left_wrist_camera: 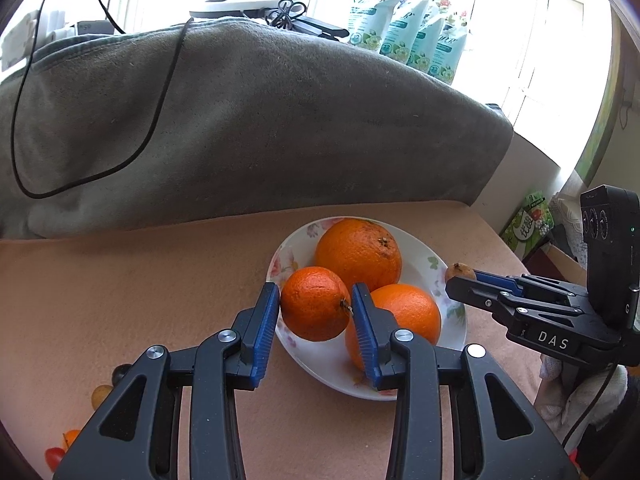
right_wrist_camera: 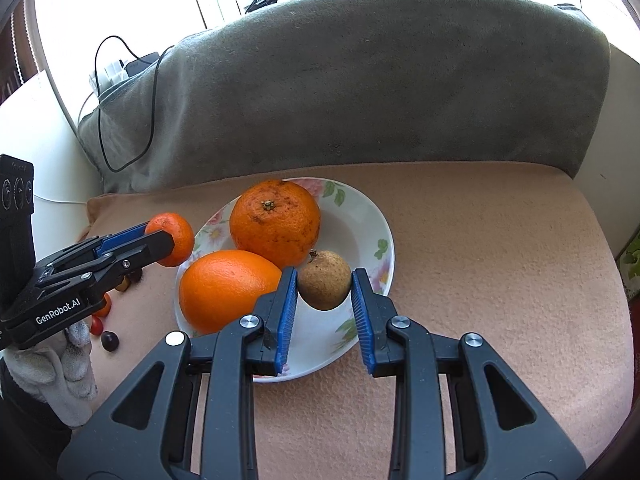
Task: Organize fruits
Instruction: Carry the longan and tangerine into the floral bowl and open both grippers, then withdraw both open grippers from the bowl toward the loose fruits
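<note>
A white floral plate [left_wrist_camera: 416,276] [right_wrist_camera: 360,220] sits on a peach blanket and holds two large oranges [left_wrist_camera: 358,254] [left_wrist_camera: 408,310] [right_wrist_camera: 276,222] [right_wrist_camera: 224,288]. My left gripper [left_wrist_camera: 315,304] is shut on a small orange [left_wrist_camera: 314,302] at the plate's left rim; it also shows in the right wrist view [right_wrist_camera: 176,240]. My right gripper [right_wrist_camera: 325,280] is shut on a small brown fruit [right_wrist_camera: 325,280] over the plate's right side; the fruit peeks out in the left wrist view [left_wrist_camera: 460,271].
Small fruits lie on the blanket left of the plate: red, orange and dark ones [right_wrist_camera: 110,340] [left_wrist_camera: 54,456]. A grey padded backrest [left_wrist_camera: 240,128] with a black cable [left_wrist_camera: 24,120] rises behind. Green packets [left_wrist_camera: 404,32] stand by the window.
</note>
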